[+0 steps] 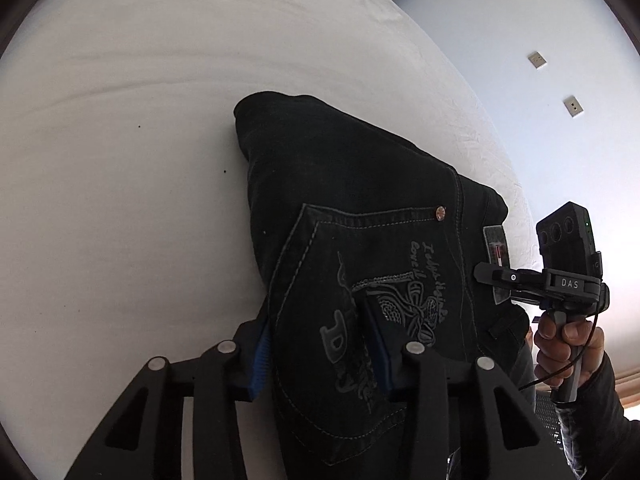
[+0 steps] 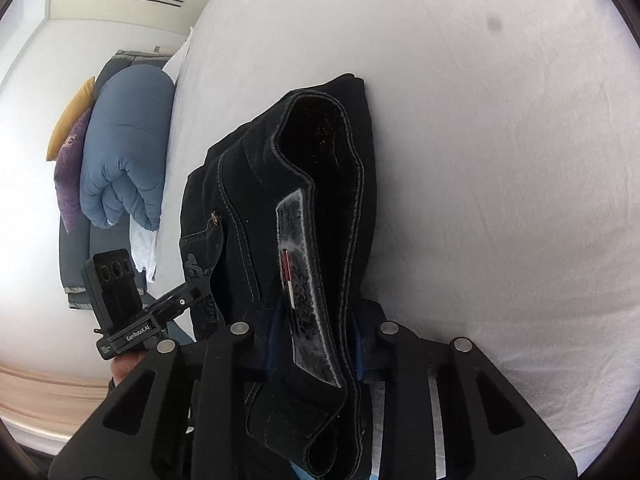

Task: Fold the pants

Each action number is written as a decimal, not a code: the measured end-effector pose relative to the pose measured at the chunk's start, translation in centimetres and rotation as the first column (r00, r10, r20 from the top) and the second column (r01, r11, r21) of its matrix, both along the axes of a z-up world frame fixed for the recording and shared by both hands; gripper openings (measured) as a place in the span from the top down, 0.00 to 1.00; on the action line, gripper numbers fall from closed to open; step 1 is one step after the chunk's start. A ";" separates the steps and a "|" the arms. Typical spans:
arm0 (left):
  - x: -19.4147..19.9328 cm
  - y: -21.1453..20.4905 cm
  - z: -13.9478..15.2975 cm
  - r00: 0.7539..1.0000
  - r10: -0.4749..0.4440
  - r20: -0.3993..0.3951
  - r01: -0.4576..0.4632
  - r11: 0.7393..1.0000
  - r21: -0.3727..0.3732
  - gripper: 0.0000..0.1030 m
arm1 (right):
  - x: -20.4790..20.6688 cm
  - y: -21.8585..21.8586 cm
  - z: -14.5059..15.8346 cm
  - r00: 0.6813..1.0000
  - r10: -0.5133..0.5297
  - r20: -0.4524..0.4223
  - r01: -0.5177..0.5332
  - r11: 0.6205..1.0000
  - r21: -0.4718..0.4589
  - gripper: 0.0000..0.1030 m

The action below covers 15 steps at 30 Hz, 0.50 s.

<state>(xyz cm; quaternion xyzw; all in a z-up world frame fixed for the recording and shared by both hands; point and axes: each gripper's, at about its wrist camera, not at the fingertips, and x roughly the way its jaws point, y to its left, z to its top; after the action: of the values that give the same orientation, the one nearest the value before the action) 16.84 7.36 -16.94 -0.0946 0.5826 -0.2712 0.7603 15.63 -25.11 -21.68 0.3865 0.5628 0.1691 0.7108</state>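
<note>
Black jeans (image 1: 348,184) lie folded in a thick bundle on a white bed (image 1: 120,160). My left gripper (image 1: 320,344) is shut on the jeans at the embroidered back pocket, blue pads on either side of the cloth. My right gripper (image 2: 316,340) is shut on the jeans (image 2: 320,152) at the waistband, by the grey label. In the left wrist view the right gripper (image 1: 496,276) shows at the waistband edge on the right. In the right wrist view the left gripper (image 2: 192,292) shows at the pocket side on the left. The far end of the bundle rests on the bed (image 2: 500,160).
The bed's edge runs along the right in the left wrist view, with a white wall (image 1: 540,40) behind. In the right wrist view a rolled blue duvet (image 2: 124,148), purple and yellow pillows (image 2: 70,152) and white cloth sit beyond the bed's left edge.
</note>
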 end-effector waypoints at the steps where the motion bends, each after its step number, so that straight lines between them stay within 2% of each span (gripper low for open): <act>1: -0.1 -0.1 0.2 1.000 0.006 0.002 -0.006 1.000 -0.005 0.67 | -0.1 0.0 0.2 1.000 0.003 0.008 -0.003 1.000 -0.014 0.78; 6: -0.6 -0.4 1.7 0.999 0.022 0.028 -0.022 1.000 -0.003 0.78 | 0.0 0.8 2.8 0.995 0.052 0.091 -0.041 0.992 -0.116 0.84; 11: 0.3 -0.8 5.8 0.993 0.024 0.119 -0.022 1.000 -0.016 0.80 | 0.2 0.7 6.8 0.980 0.071 0.185 -0.049 0.992 -0.118 0.84; 15: 3.4 -1.8 8.7 0.983 0.015 0.183 -0.010 1.000 -0.028 0.80 | 2.7 -1.3 9.3 0.967 0.065 0.246 -0.036 0.992 -0.120 0.84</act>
<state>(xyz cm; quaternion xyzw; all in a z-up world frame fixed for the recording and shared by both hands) 20.28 5.54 -8.28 -0.0833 0.5059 -0.2818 0.8110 18.37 -26.39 -12.40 0.3065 0.4872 0.2019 0.7924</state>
